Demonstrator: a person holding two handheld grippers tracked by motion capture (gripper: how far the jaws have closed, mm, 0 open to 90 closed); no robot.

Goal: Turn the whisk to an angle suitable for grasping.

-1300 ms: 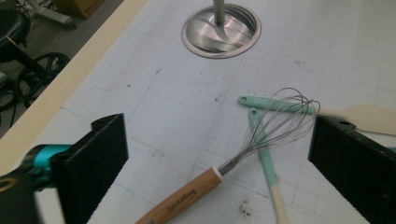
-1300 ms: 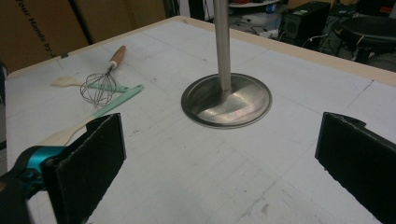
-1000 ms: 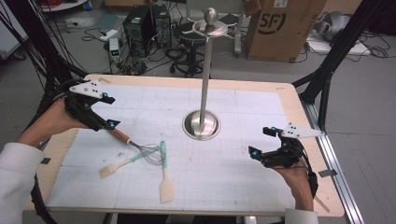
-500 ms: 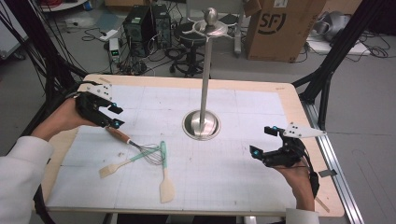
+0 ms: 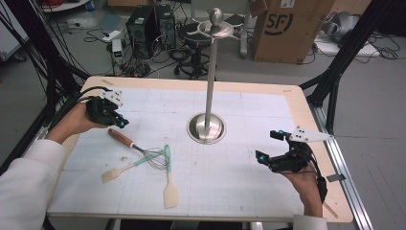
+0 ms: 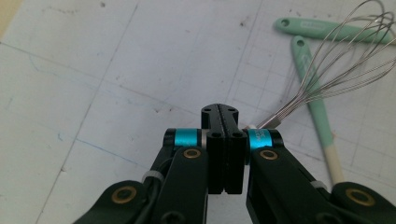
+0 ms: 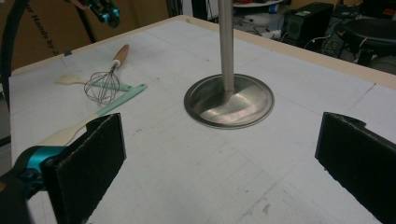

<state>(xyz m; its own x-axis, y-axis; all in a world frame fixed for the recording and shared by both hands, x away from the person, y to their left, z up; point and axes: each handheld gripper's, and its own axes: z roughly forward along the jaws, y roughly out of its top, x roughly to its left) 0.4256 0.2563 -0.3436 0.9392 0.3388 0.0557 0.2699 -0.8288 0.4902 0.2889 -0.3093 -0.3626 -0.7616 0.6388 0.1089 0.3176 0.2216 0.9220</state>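
Both fingers of the left gripper (image 6: 225,140) have just closed together, empty; the whisk (image 6: 327,79) lies upper right, its handle seemingly hidden beneath.

The left tool (image 5: 114,117) sits at the end of a forearm in a white sleeve, angled in from the lower left and tipped down toward the worktop (image 5: 249,191) — its jaws have just been closing and now meet flat, nothing between them. The right tool (image 5: 273,148) is held level on an upright wrist — jaws spread wide.
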